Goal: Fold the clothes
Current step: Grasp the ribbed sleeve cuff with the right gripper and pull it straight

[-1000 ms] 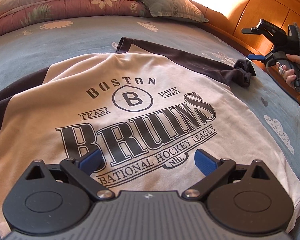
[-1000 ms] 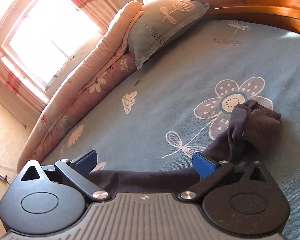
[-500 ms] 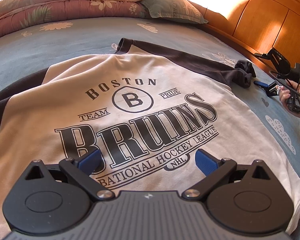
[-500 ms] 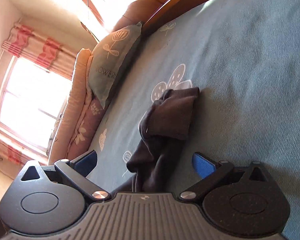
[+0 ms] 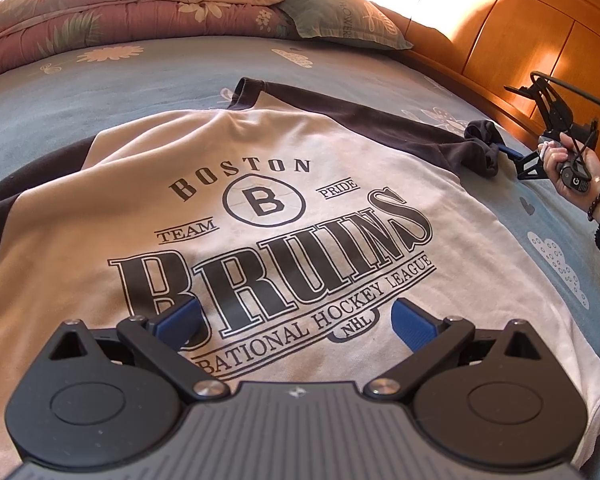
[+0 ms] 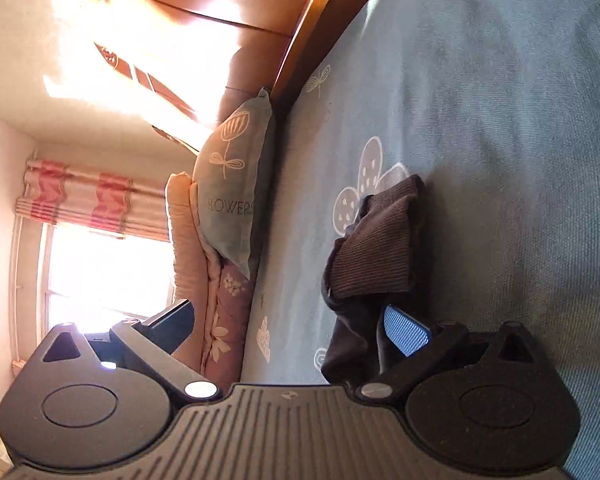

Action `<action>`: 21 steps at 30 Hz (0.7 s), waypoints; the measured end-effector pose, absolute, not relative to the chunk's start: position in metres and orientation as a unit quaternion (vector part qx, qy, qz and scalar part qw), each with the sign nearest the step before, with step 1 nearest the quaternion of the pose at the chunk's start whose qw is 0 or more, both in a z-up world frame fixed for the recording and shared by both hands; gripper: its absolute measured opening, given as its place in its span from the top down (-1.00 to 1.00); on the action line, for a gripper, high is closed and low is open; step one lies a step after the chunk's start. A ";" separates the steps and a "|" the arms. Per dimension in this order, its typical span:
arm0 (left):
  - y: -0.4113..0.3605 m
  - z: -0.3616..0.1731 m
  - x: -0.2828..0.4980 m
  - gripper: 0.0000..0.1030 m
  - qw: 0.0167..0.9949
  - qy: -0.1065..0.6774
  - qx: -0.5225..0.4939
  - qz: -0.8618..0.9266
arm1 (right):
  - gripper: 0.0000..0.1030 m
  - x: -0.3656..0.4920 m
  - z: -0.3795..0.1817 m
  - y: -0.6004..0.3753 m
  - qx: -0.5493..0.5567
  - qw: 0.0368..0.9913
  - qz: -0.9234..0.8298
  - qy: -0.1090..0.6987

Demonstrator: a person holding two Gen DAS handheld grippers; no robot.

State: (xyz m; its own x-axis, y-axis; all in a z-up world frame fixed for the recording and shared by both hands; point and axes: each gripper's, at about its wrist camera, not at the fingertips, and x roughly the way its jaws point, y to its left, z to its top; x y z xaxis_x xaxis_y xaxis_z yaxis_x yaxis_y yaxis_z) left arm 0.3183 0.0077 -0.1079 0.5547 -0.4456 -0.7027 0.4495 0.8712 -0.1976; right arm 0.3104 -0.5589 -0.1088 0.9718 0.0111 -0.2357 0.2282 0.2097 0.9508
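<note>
Beside sleeve cuff [image 6: 376,248] — pillow [image 6: 232,200], headboard [image 6: 316,40].

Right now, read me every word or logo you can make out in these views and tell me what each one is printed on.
"BOSTON", "B" in a circle, "TEAM", "PRIDE": chest of the shirt.
"BRUINS": large print on the shirt.
"...ATIONAL HOCKEY LEAGUE", "NHL": banner under it; the first letters are hidden behind the left tongs.
"FLOWERS": the pillow.
The small mark on each tongs' body is too small to read.
</note>
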 end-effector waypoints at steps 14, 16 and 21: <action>0.005 -0.110 0.318 -0.97 0.883 0.394 0.014 -0.254 | -1.00 0.327 -0.107 -0.569 0.592 0.791 -0.110 0.105; 0.004 -0.110 0.317 -0.97 0.884 0.393 0.018 -0.254 | -0.95 0.331 -0.111 -0.567 0.582 0.797 -0.118 0.108; 0.007 -0.110 0.318 -0.97 0.883 0.393 0.013 -0.257 | -0.07 0.324 -0.125 -0.581 0.584 0.790 -0.150 0.107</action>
